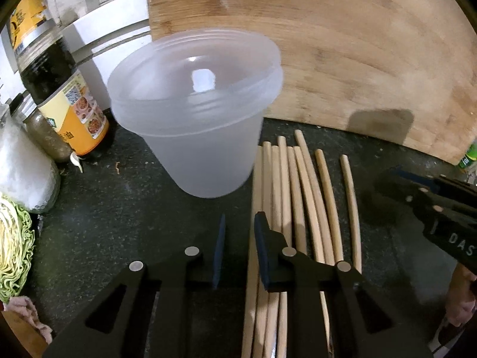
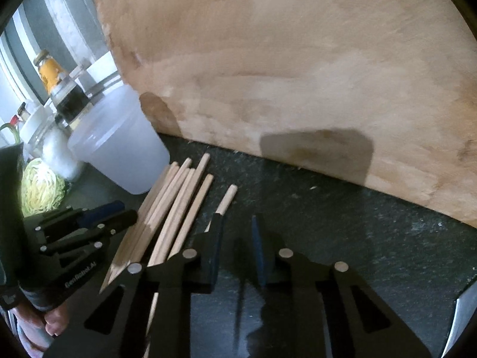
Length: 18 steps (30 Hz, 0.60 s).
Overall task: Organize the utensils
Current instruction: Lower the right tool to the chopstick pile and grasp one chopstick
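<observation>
Our left hand-held gripper has its jaws narrowed to a small gap holding nothing, its right finger over the chopsticks, which lie lengthwise ahead on the counter beside the plastic cup. Our right hand-held gripper, likewise narrowed and empty, sits just right of them; the left is nearer.

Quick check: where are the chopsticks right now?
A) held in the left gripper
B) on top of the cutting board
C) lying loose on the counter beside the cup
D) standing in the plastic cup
C: the chopsticks lie flat on the dark counter, right of the empty cup.
</observation>
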Tool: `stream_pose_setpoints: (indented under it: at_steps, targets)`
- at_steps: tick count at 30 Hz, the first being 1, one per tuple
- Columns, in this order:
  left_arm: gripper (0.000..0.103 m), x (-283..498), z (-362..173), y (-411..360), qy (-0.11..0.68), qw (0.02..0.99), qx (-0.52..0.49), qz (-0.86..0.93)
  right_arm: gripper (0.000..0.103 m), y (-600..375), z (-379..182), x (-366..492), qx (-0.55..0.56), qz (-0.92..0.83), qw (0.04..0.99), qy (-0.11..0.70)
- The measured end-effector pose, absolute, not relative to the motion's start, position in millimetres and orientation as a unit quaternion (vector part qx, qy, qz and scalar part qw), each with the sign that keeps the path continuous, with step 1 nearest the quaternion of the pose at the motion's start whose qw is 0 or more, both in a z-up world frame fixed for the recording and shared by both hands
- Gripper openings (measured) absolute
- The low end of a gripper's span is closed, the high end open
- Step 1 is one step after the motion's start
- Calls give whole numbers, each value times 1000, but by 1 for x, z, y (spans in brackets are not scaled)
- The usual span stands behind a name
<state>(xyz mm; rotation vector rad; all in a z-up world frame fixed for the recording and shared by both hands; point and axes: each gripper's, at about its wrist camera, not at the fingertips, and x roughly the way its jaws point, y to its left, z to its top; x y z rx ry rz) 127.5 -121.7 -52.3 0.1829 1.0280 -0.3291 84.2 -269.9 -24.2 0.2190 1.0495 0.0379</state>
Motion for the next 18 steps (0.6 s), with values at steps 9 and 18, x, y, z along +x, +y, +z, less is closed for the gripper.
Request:
stream_pose_setpoints:
  at_steps: [9, 18]
  targets:
    - [19, 116, -52, -125, 474, 863, 109, -133, 19, -242, -36, 101, 61, 11, 850, 524]
    - [13, 99, -59, -102, 486, 862, 70, -128, 19, -225, -40, 104, 30, 8, 849, 527]
